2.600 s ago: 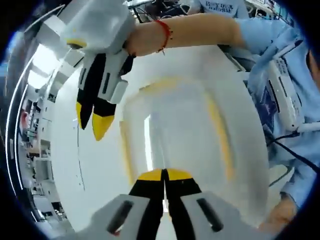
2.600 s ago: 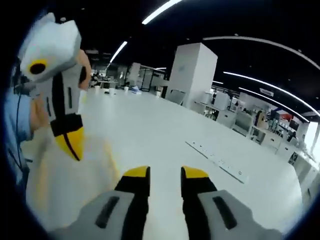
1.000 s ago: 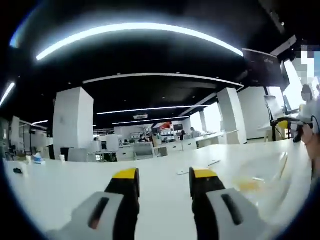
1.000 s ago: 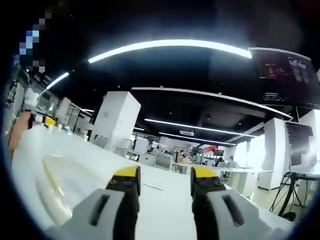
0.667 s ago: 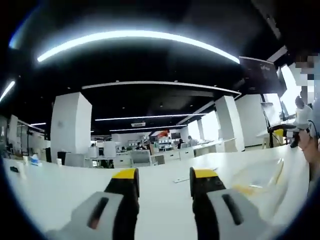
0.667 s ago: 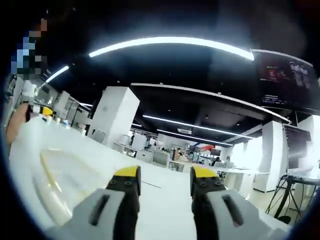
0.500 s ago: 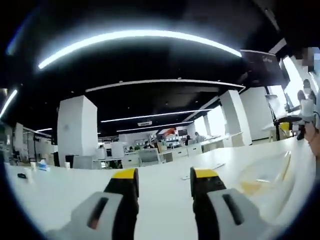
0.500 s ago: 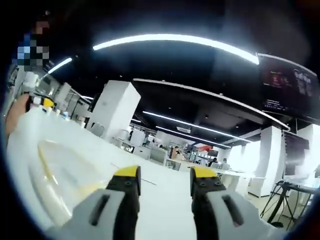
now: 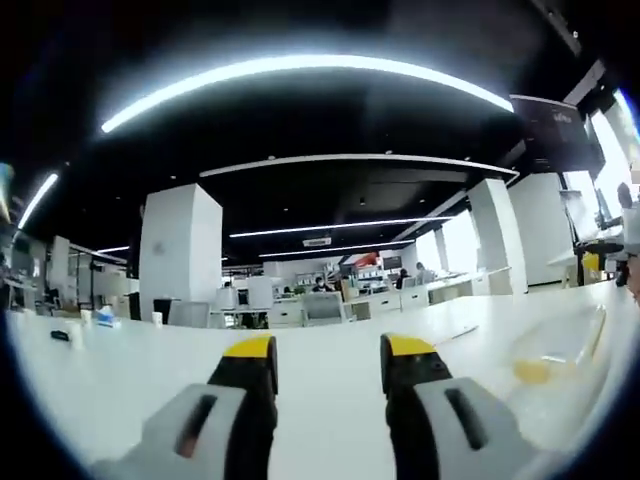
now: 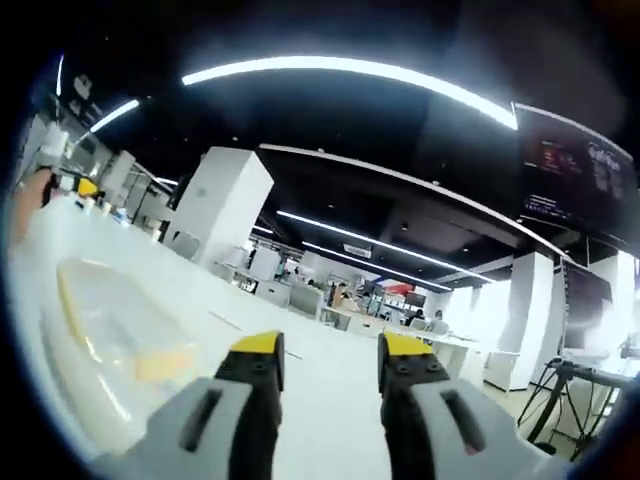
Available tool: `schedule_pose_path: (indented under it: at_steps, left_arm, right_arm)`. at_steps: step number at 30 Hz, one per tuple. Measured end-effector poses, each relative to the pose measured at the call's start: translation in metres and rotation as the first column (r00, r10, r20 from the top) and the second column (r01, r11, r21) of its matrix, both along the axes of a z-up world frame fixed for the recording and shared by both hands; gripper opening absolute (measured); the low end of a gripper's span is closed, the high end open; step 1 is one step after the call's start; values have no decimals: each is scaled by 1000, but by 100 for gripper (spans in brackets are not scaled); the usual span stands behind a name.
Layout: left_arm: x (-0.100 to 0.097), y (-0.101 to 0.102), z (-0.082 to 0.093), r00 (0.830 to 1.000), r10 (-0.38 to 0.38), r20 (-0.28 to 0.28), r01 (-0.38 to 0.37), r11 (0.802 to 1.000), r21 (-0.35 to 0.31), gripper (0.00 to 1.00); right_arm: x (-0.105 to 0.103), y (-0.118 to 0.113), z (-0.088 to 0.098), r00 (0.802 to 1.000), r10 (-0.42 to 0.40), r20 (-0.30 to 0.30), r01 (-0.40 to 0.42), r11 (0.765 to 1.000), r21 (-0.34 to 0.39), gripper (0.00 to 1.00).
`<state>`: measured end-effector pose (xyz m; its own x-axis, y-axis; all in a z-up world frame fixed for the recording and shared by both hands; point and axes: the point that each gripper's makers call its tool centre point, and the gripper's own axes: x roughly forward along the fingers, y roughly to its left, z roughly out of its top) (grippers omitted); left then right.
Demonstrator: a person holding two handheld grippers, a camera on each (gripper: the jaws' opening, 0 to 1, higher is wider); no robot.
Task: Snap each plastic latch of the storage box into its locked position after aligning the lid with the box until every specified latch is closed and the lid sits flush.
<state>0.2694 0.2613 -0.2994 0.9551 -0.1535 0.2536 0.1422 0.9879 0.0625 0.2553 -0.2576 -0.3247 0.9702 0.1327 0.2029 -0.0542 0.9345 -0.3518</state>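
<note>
I am looking across a wide white table (image 9: 120, 380) in a large open office, with long ceiling light strips (image 9: 300, 70), white square pillars (image 9: 178, 255) and rows of distant desks (image 9: 320, 305) behind.

The translucent white plastic storage box with yellow latches (image 10: 110, 335) sits on that table. In the right gripper view it lies to the left of my right gripper (image 10: 330, 352), just beside the left jaw, its lid a pale hollow shape with a yellow strip along the near-left edge and a yellow patch close to the jaw tip. In the left gripper view the same box (image 9: 565, 350) lies off to the right of my left gripper (image 9: 330, 350), apart from the right jaw, with a yellow latch (image 9: 533, 371) facing the claw.

Nothing stands between either claw and the box. Small items sit along the table's far left edge in the left gripper view, too small to identify. A thin dark line marks the tabletop beyond the right claw.

Both claws point level out over the table. Each has its yellow-tipped black jaws parted by a clear gap, gripping nothing. A bit of a person's hand (image 10: 28, 205) shows at the far left of the right gripper view, beyond the box.
</note>
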Motion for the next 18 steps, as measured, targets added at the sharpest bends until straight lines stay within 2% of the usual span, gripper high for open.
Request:
schedule_pose_path:
  at_steps: [3, 7, 13, 15, 18]
  left_arm:
    - [2, 0, 0, 1000, 4, 1, -4, 1000, -1, 41]
    - [7, 0, -4, 1000, 20, -19, -19, 1000, 18, 41]
    - [8, 4, -7, 999, 33, -35, -32, 999, 14, 41]
    - [5, 5, -2, 1000, 27, -10, -27, 1000, 0, 41]
    - [7, 3, 2, 1000, 22, 0, -22, 1000, -8, 41]
  right_arm:
    - [4, 4, -4, 1000, 9, -19, -9, 1000, -24, 37]
    - [3, 10, -4, 1000, 11, -8, -12, 998, -68, 37]
    - [5, 4, -6, 1000, -14, -11, 13, 994, -104, 37]
    - [8, 0, -8, 999, -25, -22, 23, 995, -101, 37]
    - [14, -4, -11, 998, -33, -52, 27, 995, -101, 37]
